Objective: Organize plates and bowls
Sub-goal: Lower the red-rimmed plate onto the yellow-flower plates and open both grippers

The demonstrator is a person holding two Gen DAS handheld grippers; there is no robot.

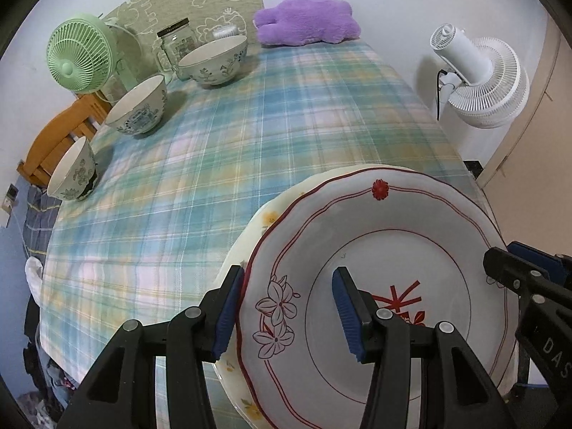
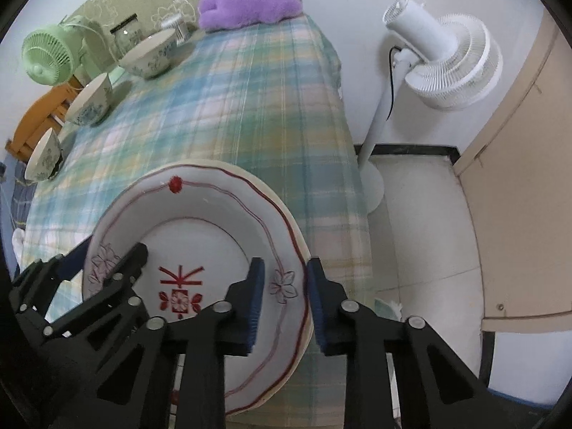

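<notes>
A white plate with red line and flower trim (image 1: 375,250) lies on a cream plate with yellow flowers (image 1: 268,218) at the near edge of the plaid-covered table (image 1: 228,150). My left gripper (image 1: 286,316) is open, its jaws astride the left rims of the stack. My right gripper (image 2: 284,305) is open, its jaws astride the right rim of the red-trimmed plate (image 2: 200,221). Three white bowls with blue-green patterns stand along the table's left side: far (image 1: 214,60), middle (image 1: 137,109), near (image 1: 71,169).
A green desk fan (image 1: 80,59) and a glass jar (image 1: 175,43) stand at the far left. A purple plush (image 1: 307,21) lies at the far end. A white standing fan (image 2: 439,60) is on the floor to the right, beside a beige door (image 2: 522,193).
</notes>
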